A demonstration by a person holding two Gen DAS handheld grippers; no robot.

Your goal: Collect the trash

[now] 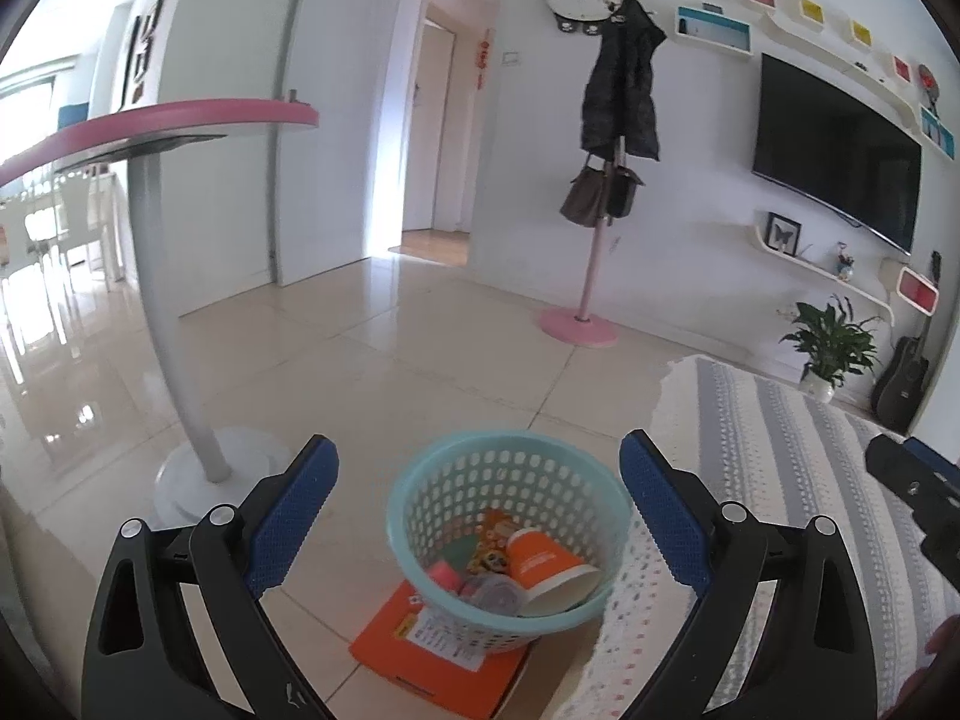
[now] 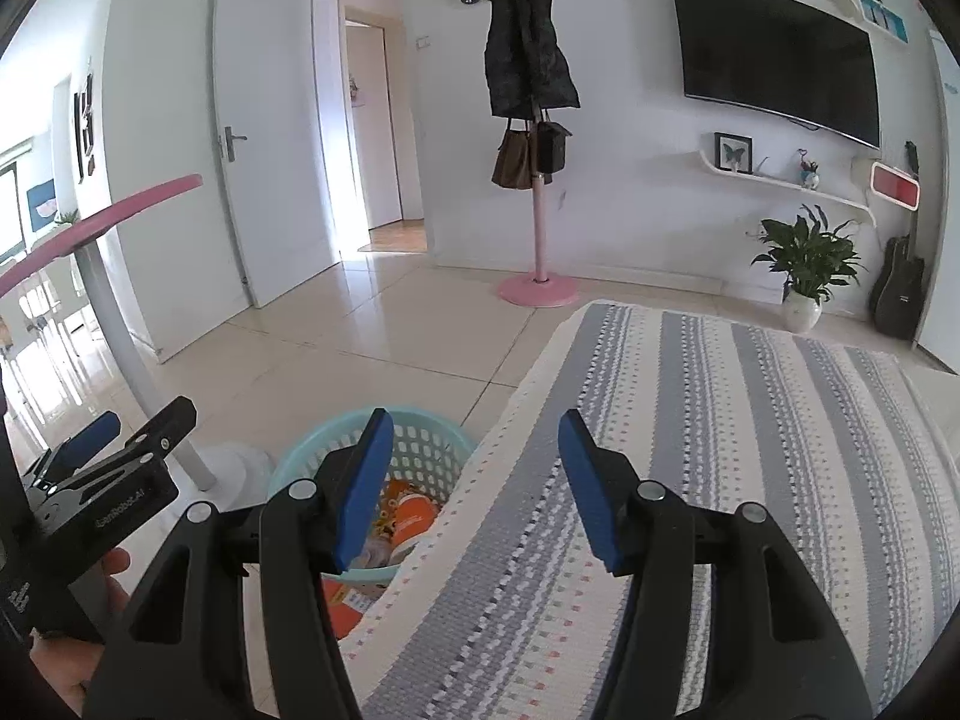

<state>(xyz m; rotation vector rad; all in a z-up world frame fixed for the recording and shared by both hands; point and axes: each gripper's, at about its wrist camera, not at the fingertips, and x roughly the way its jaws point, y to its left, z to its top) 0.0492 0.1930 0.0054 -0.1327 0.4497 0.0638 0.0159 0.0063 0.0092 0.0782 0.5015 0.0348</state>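
The basket [image 1: 510, 531] sits on the floor at about six o'clock in the left wrist view, resting partly on an orange box [image 1: 435, 651] and just beside the edge of the striped cover [image 2: 690, 450]. It already holds an orange paper cup [image 1: 549, 570], a pink tub [image 1: 444, 576], a clear lid and some printed wrappers, so the step in hand looks like the end of a drop, or a check that all of it has landed inside

The left gripper [image 1: 477, 507] hovers over the basket with its jaws spread wide on either side of the rim and nothing between the pads. The right gripper [image 2: 474, 489] stands about half open over the striped cover, also holding nothing. To finish well, I would keep both hands above the rim and look over the cover and floor for leftover scraps; none shows here

Around: the pink table [image 1: 180, 120] on its white leg at ten o'clock, the coat stand [image 1: 606, 180] at one o'clock, the television [image 1: 834, 156] at two. The cover's edge crowds the basket at three o'clock, and the table's round foot lies near at nine
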